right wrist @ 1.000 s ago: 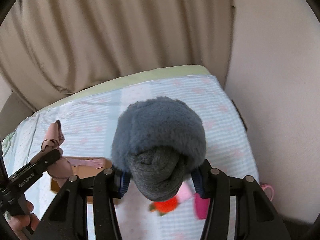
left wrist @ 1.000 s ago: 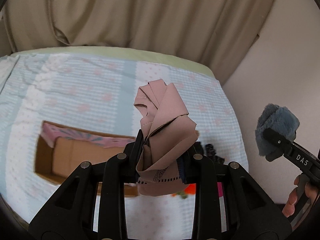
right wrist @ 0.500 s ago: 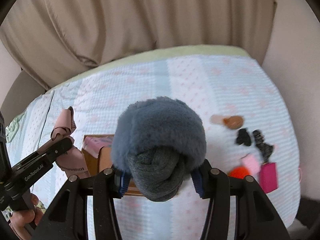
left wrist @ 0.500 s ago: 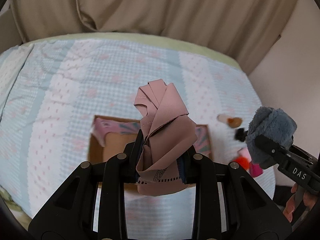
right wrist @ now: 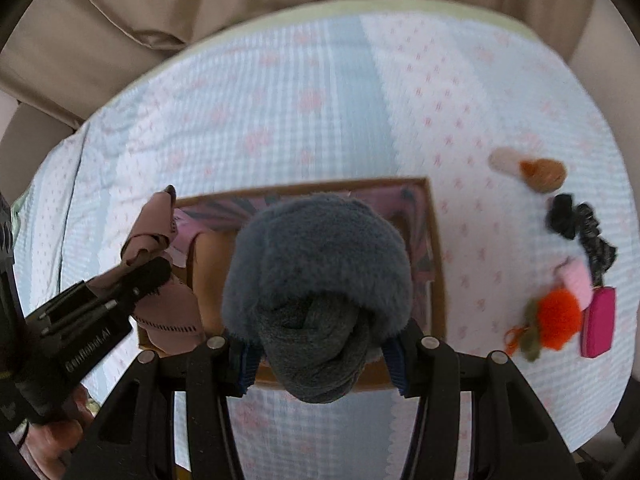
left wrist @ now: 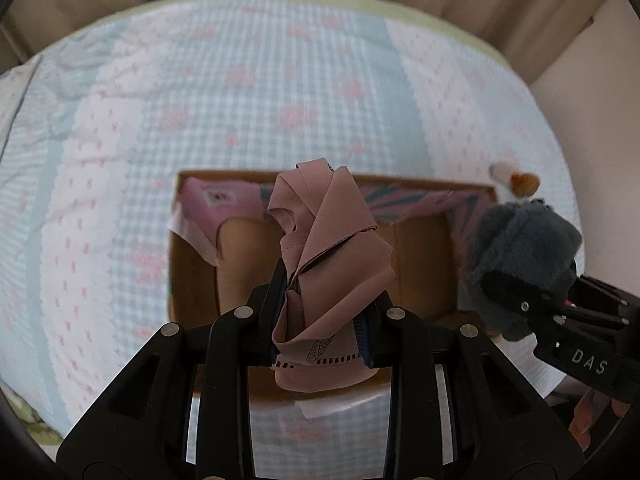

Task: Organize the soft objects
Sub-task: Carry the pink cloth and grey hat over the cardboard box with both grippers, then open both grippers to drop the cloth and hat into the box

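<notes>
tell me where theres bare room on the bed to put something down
Free: the quilt between the cardboard box and the curtain, and the strip left of the box. Crowded: right of the box, where the black scrunchies, orange pompom and pink pouch cluster.

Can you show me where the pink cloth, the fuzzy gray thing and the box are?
pink cloth [left wrist: 332, 240]: left wrist view, middle folds.
fuzzy gray thing [right wrist: 320, 252]: right wrist view, furry top.
box [right wrist: 436, 256]: right wrist view, right wall.

Cardboard box [right wrist: 436, 264] on bedspread [right wrist: 320, 100], small items [right wrist: 576, 280] to its right.
</notes>
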Demonstrator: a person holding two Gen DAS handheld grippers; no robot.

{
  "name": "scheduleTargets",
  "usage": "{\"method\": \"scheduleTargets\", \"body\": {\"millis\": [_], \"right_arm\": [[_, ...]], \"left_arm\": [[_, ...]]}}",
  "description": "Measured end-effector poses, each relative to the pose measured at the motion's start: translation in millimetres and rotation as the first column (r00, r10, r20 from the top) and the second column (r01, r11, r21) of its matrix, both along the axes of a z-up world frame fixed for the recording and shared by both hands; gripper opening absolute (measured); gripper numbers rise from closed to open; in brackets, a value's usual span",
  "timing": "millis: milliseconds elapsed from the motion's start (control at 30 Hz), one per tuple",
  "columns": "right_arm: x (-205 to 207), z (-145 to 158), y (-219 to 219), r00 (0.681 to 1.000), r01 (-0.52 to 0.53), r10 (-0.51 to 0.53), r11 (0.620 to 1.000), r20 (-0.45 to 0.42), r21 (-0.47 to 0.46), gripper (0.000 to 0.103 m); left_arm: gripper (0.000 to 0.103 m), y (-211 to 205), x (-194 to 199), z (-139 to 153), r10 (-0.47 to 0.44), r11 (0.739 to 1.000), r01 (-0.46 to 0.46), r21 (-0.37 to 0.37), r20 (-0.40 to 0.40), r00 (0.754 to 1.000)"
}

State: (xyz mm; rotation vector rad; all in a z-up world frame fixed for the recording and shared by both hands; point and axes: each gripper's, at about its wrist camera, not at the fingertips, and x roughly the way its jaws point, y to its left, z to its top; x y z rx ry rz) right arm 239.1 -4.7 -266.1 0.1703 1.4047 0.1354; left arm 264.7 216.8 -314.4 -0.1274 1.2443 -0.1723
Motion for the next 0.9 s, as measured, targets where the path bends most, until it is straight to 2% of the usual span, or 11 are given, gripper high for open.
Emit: {"method": "scheduleTargets", "body": {"millis": [267,433,500,533,567,633,700,767,900], "right_arm": [[23.9,-55.6,11.2,0.992,-0.045,0.045,0.999,-0.118,0.006,0.047],[33.4,-75.0,15.0,0.985,-0.063,0.064,0.998,-0.161,0.012,0.05],[36.9,-80.1,15.9,0.984,-0.057,0.06,0.998,-0.169,0.02,0.056],[38.2,-81.7,15.7,0.983,-0.052,0.056,0.998,-0.172,0.029,0.065],[39.6,-83.5,15.4,0.983,-0.042,0.049,0.998,-0.177,0.041,0.082],[41.3,-84.6,14.7,0.984,-0.026,0.037,0.998,-0.175,0.064,0.103],[41.5,-83.0,14.9,0.986,-0.031,0.04,0.998,-0.16,0.059,0.103],[39.9,-82.4,15.6,0.986,-0.04,0.047,0.998,-0.157,0.048,0.103],[35.8,-77.8,15.3,0.987,-0.04,0.047,0.998,-0.153,0.051,0.103]], "left_arm": [[0.025,-7.0,16.2,-66.9,-0.033,0.997,0.041,0.058,-0.125,0.992],[0.025,-10.8,19.7,-90.7,-0.053,0.995,0.067,0.08,-0.164,0.985],[0.037,-11.5,21.9,-91.7,-0.063,0.994,0.078,0.082,-0.165,0.984],[0.067,-12.7,22.6,-90.3,-0.071,0.992,0.087,0.094,-0.154,0.986],[0.1,-14.4,22.3,-89.4,-0.083,0.989,0.1,0.108,-0.148,0.985],[0.103,-18.8,21.5,-88.9,-0.106,0.979,0.129,0.158,-0.146,0.984],[0.103,-19.9,17.5,-84.3,-0.126,0.973,0.145,0.182,-0.113,0.986],[0.103,-21.9,12.1,-83.2,-0.151,0.968,0.171,0.185,-0.116,0.982],[0.103,-18.1,4.6,-79.5,-0.145,0.971,0.164,0.177,-0.113,0.983]]}}
